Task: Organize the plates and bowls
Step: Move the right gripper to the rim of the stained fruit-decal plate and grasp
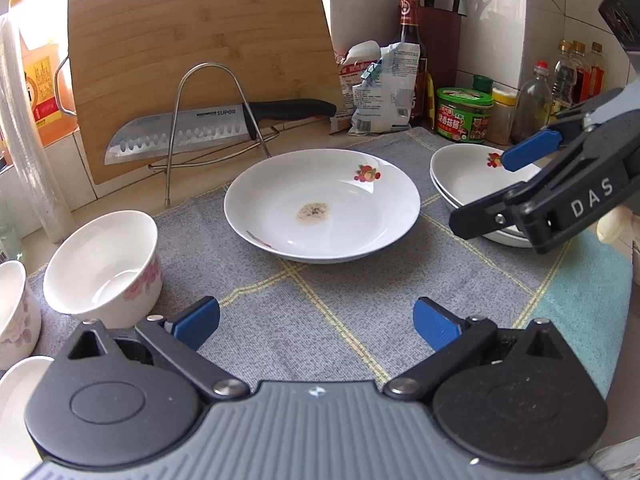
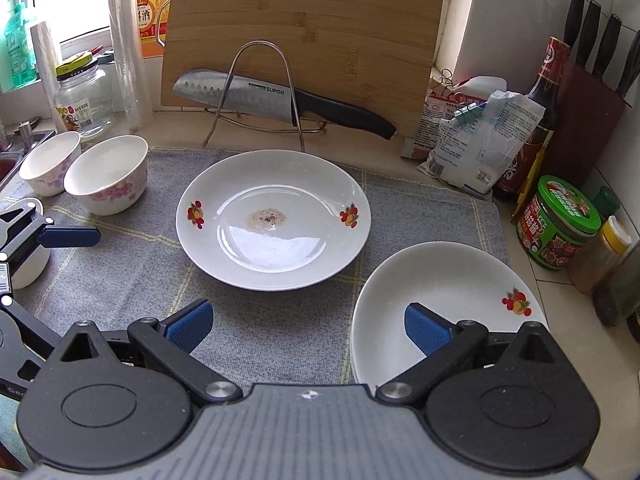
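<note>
A wide, shallow white ceramic plate (image 2: 274, 220) with red-and-yellow fruit decals on its rim and a brownish speckled stain at its centre sits in the middle of the grey checked cloth (image 2: 280, 332). Right of this plate lies a stack of similar white fruit-decal plates (image 2: 440, 288); left of it stand 2 white bowls with pink flowers (image 2: 106, 176). Behind it, a steel knife with a black handle (image 2: 280, 100) rests on a wire rack against a bamboo cutting board (image 2: 308, 28). The left gripper (image 1: 316, 322) hovers in front of the plate, jaws wide apart and empty. The right gripper (image 2: 308, 324) is likewise spread, holding nothing, 1 blue pad (image 2: 426, 326) over the stack.
</note>
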`<state>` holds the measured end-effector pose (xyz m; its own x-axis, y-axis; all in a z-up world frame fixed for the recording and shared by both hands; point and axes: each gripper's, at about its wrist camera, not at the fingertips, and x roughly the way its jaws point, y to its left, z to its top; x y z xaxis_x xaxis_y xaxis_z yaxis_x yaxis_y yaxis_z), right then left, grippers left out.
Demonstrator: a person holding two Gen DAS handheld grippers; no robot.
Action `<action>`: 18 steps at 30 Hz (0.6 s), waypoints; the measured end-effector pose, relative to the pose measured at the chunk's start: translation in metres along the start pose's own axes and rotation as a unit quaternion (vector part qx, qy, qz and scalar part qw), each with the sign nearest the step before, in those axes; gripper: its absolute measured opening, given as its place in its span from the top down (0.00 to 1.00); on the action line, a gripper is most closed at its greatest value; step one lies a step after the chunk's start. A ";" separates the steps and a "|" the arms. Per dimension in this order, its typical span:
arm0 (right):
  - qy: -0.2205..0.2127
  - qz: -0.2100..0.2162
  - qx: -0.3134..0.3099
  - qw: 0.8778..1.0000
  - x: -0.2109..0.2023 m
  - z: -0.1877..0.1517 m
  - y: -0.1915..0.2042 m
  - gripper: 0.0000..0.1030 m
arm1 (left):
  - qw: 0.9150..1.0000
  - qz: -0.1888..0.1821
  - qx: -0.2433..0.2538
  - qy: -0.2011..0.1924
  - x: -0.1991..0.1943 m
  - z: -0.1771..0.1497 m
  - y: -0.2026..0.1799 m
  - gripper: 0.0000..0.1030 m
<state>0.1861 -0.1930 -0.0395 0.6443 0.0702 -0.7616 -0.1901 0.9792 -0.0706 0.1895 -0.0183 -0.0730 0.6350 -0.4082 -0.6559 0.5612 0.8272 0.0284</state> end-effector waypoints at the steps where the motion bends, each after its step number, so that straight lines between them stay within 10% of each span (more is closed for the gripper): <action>1: 0.001 -0.001 -0.002 1.000 0.001 0.002 0.001 0.00 | 1.000 -0.003 -0.001 0.001 0.000 0.000 0.001 0.01; 18: 0.018 0.068 -0.039 0.997 0.057 0.052 -0.024 0.00 | 0.998 0.042 -0.027 0.036 0.029 0.004 -0.003 0.01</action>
<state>0.2662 -0.2025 -0.0474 0.5818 0.1921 -0.7903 -0.3313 0.9434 -0.0145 0.2085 -0.0338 -0.0888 0.6371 -0.3094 -0.7059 0.4770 0.8777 0.0458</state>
